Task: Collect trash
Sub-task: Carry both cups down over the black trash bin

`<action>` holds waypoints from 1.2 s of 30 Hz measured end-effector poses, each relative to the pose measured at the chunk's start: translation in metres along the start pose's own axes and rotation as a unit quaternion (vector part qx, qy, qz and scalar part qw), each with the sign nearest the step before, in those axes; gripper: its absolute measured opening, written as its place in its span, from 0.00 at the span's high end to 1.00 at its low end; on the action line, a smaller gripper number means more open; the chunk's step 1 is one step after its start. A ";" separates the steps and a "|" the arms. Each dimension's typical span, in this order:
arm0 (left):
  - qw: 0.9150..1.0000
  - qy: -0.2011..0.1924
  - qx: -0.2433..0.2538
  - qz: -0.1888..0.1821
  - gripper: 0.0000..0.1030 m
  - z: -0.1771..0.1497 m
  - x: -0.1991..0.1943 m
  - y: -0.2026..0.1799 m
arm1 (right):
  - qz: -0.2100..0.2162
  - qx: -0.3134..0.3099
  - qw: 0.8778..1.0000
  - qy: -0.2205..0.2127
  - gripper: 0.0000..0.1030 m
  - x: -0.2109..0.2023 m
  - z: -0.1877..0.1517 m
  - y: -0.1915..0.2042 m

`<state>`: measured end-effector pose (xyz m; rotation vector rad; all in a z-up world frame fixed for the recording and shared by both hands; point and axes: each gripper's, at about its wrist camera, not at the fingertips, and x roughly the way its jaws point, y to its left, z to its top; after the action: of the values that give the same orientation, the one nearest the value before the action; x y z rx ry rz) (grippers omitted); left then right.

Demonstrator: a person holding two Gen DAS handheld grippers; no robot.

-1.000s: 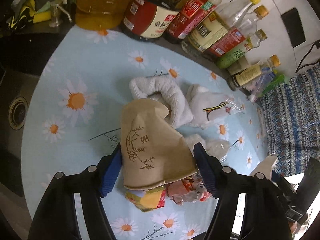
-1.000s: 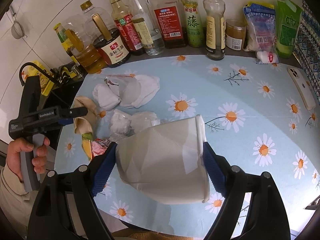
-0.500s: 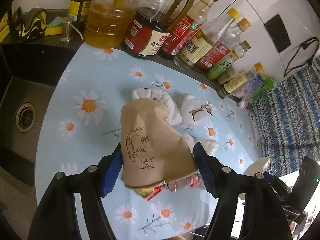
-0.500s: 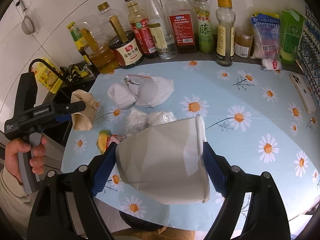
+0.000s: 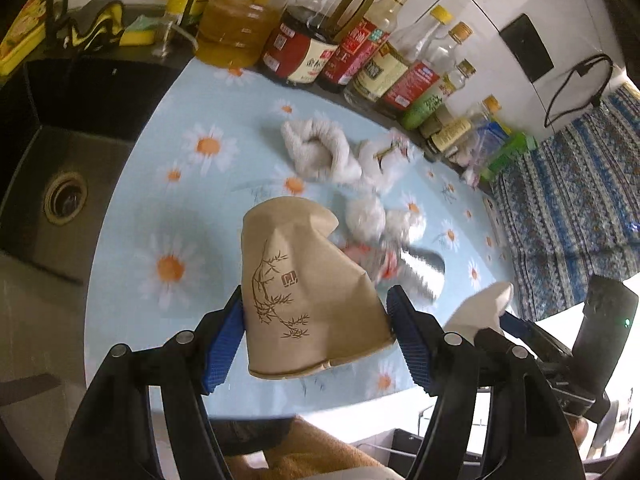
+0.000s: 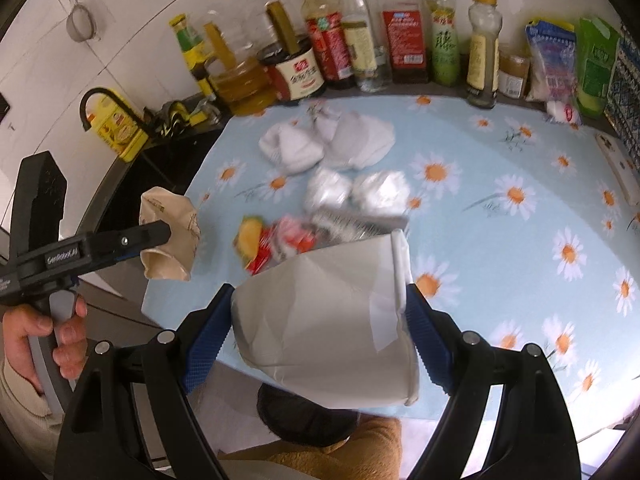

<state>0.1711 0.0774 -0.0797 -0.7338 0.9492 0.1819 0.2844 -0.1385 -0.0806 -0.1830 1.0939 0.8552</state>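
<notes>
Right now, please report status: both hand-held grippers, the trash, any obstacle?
Left hand-held gripper shut on crushed brown paper cup. Right hand-held gripper shut on white paper cup. Tissues and wrappers remain on table. Nothing blocking.

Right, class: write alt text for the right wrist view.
The right gripper clamps a crumpled white paper cup above a daisy-print tablecloth strewn with tissues and wrappers. At left, the left gripper holds a crushed brown paper cup; bottles line the wall.
</notes>
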 end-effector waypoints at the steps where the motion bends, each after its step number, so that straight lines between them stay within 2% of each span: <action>1: 1.000 0.003 -0.002 -0.002 0.34 -0.008 -0.002 0.003 | 0.000 0.000 1.000 0.002 0.20 0.002 -0.004 0.003; 13: 0.999 0.029 0.001 -0.032 0.34 -0.075 -0.017 0.024 | 0.017 0.012 0.999 0.024 0.20 0.007 -0.053 0.038; 16: 0.999 0.034 0.001 -0.040 0.34 -0.091 -0.020 0.030 | 0.035 0.027 0.998 0.043 0.20 0.012 -0.067 0.044; 21: 0.998 0.046 -0.010 -0.053 0.34 -0.113 -0.020 0.045 | 0.035 0.034 0.997 0.059 0.20 0.020 -0.087 0.053; 27: 0.995 0.073 -0.016 -0.060 0.34 -0.143 -0.011 0.065 | 0.035 0.054 0.994 0.088 0.20 0.040 -0.114 0.058; 33: 0.993 0.102 -0.021 -0.062 0.34 -0.168 0.007 0.081 | 0.048 0.102 0.986 0.127 0.20 0.067 -0.139 0.050; 36: 0.991 0.115 -0.013 -0.062 0.34 -0.178 0.018 0.086 | 0.040 0.110 0.983 0.138 0.20 0.077 -0.147 0.047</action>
<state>0.0230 0.0246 -0.2013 -0.8478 1.1183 0.0003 0.1623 -0.1440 -0.2030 -0.0738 1.4563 0.7885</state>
